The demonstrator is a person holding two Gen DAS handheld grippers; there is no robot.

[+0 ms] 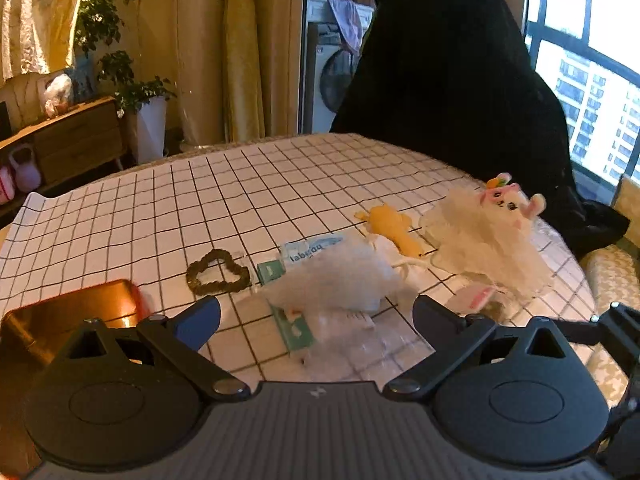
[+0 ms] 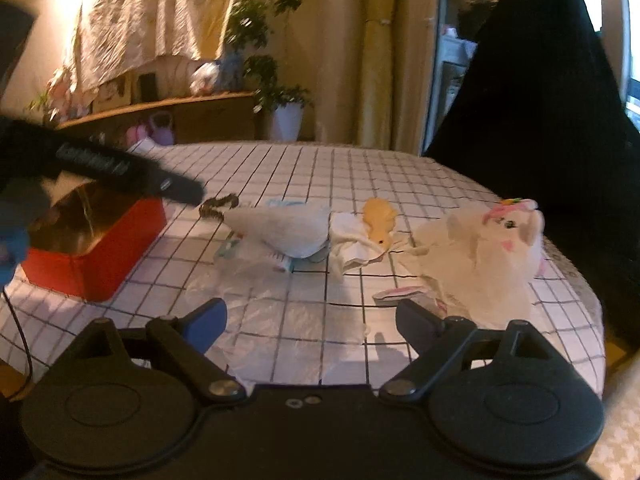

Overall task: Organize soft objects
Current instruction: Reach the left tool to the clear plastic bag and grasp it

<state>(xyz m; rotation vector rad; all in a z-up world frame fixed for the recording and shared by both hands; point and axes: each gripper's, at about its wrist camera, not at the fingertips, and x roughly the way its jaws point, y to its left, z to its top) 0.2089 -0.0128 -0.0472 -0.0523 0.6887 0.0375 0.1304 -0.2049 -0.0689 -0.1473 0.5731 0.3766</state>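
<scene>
Both claws hang wide open and empty over the near edge of the checked surface (image 2: pixel 304 168). The soft things lie in a row across the middle: a white fluffy bundle (image 2: pixel 280 228), a yellow toy (image 2: pixel 378 220) on a white cloth (image 2: pixel 352 240), and a white plush (image 2: pixel 496 248) at the far right. The red tin (image 2: pixel 96 248) stands open at the left, probably the goal. The left claw (image 1: pixel 316 320) is best lowered squarely over the bundle (image 1: pixel 336 280), closing on its bulk without catching the plastic wrap (image 1: pixel 352 340) beneath; the right claw (image 2: pixel 312 320) suits the plush.
</scene>
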